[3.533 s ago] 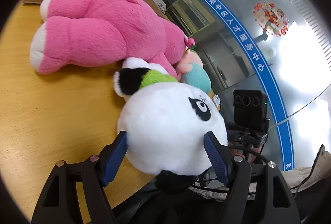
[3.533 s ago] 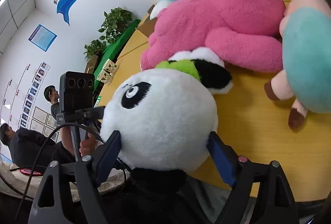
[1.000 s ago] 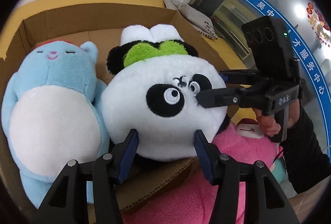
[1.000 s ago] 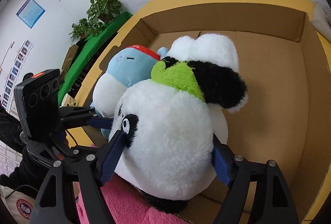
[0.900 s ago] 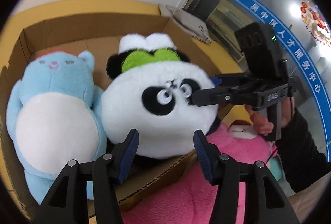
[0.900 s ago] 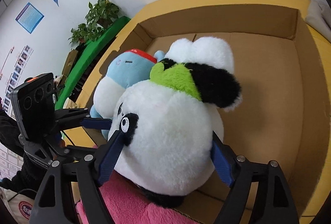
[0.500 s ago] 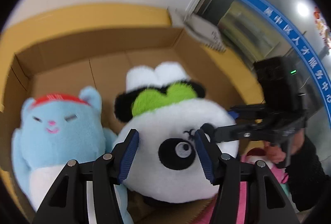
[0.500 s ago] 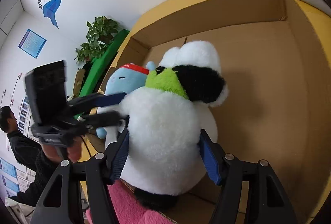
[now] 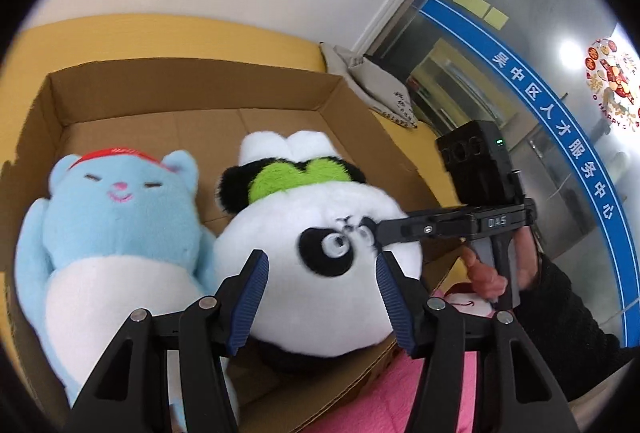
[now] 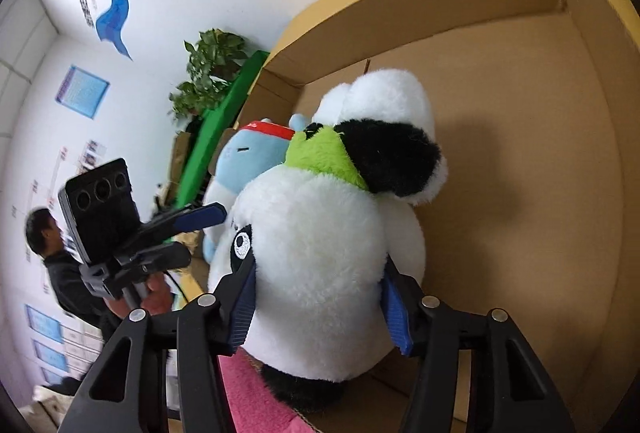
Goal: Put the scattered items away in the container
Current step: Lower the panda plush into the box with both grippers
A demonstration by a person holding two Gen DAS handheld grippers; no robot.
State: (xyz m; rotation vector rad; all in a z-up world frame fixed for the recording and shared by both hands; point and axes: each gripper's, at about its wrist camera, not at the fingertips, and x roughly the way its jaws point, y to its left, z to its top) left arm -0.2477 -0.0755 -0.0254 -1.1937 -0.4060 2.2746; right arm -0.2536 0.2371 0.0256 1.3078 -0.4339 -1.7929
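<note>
Panda plush, white and black w/ green patch (image 9: 320, 273), sits inside the open brown cardboard box (image 9: 192, 89), touching the light-blue bear plush w/ red headband (image 9: 116, 233) beside it. Left gripper (image 9: 320, 297): blue pads spread either side of the panda, contact not clear. Right gripper (image 10: 316, 309): jaws pressed into the panda's sides, pinching it. Progress, as judged: two plush toys in the box; release of the panda pending. Pink plush toy (image 9: 440, 393) lies outside the box at its near wall, not yet stowed. Approx. halfway or better.
</note>
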